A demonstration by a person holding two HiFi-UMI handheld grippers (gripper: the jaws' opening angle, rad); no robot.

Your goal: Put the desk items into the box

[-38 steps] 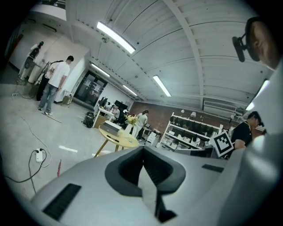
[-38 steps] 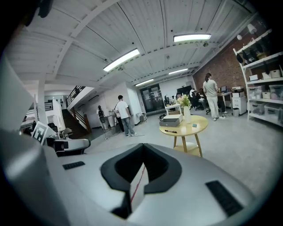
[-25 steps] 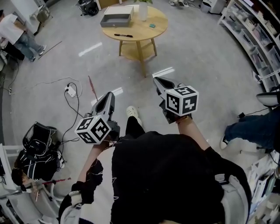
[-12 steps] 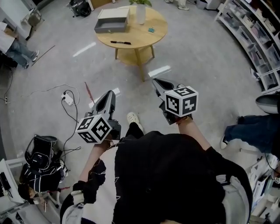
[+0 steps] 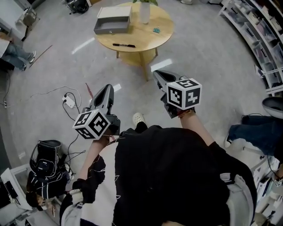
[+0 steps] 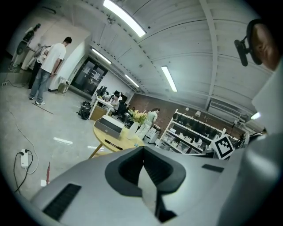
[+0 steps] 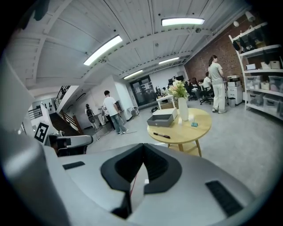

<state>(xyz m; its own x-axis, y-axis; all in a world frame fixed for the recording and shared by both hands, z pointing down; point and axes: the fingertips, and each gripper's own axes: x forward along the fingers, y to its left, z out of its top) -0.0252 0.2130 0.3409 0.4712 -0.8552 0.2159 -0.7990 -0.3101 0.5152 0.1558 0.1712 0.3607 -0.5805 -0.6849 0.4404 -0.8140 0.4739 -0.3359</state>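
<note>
Concrete floor: one round wooden table point(image 5: 150, 42) is recorded, bearing one grey box point(image 5: 112, 25), one black pen point(image 5: 123, 45), one small teal item point(image 5: 156, 30) and one white vase point(image 5: 145, 12). Two grippers, left gripper point(image 5: 107, 88) and right gripper point(image 5: 159, 75), are held well short of it, jaws together, empty.

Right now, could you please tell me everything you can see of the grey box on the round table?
The grey box is a low rectangular tray, matte grey and plastic-looking, seemingly open at the top. It sits flat near the far left edge of the round wooden table. A pale flat panel lies against its far side; whether that is a lid or a separate item, I cannot tell. The white vase stands just to its right, and the black pen lies in front, apart from it.
</note>
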